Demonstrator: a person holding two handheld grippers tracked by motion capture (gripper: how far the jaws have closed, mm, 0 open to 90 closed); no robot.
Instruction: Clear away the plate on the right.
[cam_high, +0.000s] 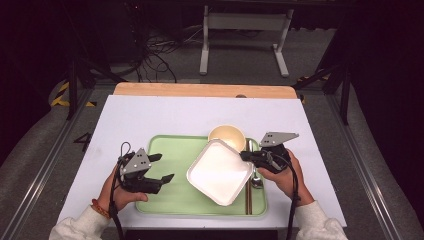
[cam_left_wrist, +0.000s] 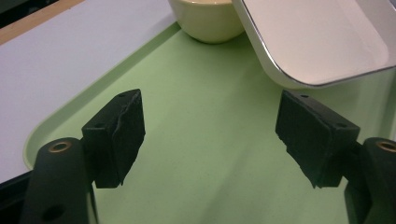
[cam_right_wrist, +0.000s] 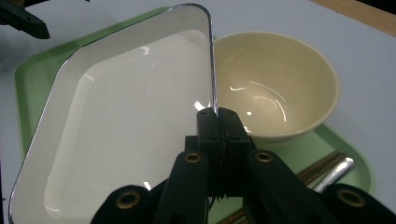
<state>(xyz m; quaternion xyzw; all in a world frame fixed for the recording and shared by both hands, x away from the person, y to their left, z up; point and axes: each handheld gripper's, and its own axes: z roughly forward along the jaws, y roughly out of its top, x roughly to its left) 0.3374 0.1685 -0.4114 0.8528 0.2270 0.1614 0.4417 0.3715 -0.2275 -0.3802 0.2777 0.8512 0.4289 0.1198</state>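
A white square dish with a dark rim hangs tilted over the green tray. My right gripper is shut on the dish's right rim; in the right gripper view its jaws pinch that rim edge beside the dish. A cream bowl stands on the tray just behind the dish. My left gripper is open over the tray's left part, left of the dish and apart from it. Between its pads lies only bare tray, with the dish corner and bowl ahead.
A spoon and brown chopsticks lie along the tray's right side, partly under the dish; spoon handle shows beside the jaws. The tray sits on a white mat over a wooden table.
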